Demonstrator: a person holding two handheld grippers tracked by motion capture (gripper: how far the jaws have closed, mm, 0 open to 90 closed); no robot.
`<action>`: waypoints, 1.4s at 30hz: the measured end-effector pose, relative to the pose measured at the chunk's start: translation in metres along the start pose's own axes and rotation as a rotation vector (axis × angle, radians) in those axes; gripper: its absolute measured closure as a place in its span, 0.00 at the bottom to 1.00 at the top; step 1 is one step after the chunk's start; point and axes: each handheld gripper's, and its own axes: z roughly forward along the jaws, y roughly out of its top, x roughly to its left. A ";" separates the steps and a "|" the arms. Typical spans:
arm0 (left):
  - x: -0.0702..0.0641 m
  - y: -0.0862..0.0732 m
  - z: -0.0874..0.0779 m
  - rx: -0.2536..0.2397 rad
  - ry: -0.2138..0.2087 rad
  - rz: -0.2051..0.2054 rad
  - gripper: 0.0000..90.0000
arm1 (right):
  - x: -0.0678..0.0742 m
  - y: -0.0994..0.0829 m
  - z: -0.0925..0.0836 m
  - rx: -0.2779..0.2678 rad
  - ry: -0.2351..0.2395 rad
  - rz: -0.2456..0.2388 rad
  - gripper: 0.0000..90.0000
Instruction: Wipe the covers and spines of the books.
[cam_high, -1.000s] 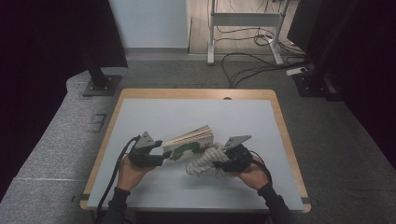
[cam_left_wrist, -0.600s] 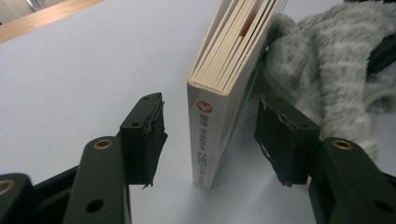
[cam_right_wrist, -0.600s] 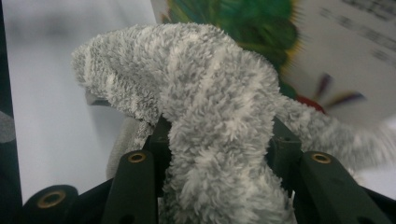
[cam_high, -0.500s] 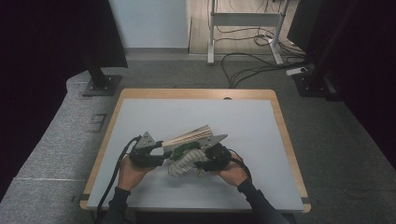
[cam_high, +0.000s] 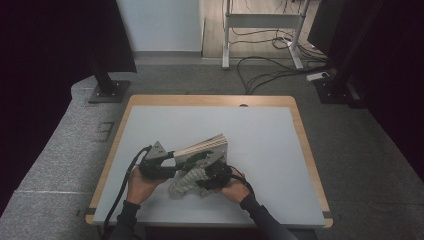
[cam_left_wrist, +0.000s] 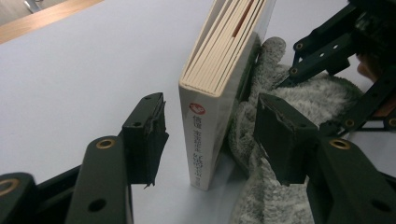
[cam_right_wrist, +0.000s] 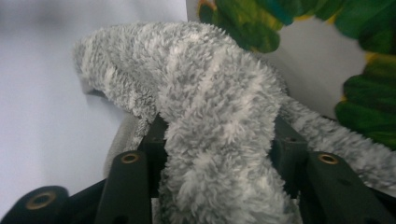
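Two claws meet low on the counter (cam_high: 260, 135): the left claw (cam_left_wrist: 210, 135) gapes around the book (cam_left_wrist: 219, 88) spine untouching, while the right claw (cam_right_wrist: 217, 140) pinches the fuzzy grey sock (cam_right_wrist: 210, 107) beside it.

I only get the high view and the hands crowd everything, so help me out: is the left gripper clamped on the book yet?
Observer: No. The left gripper is open, with the book's spine standing between its jaws, neither touching.
Operator: And the right one?
Observer: The right gripper is shut on the fuzzy grey sock.
Operator: Where is that sock relative to the book?
Observer: It lies against the book's cover, which is white with green leafy shapes.
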 end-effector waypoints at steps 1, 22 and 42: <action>0.000 0.000 0.000 0.002 0.003 0.001 0.48 | 0.000 0.000 0.000 -0.002 0.001 0.001 0.54; 0.003 0.000 0.001 0.006 0.014 -0.011 0.48 | -0.001 0.021 -0.055 -0.094 -0.021 -0.022 0.25; 0.002 0.000 0.002 0.016 0.009 -0.009 0.45 | -0.062 -0.009 -0.083 -0.145 -0.193 0.111 0.16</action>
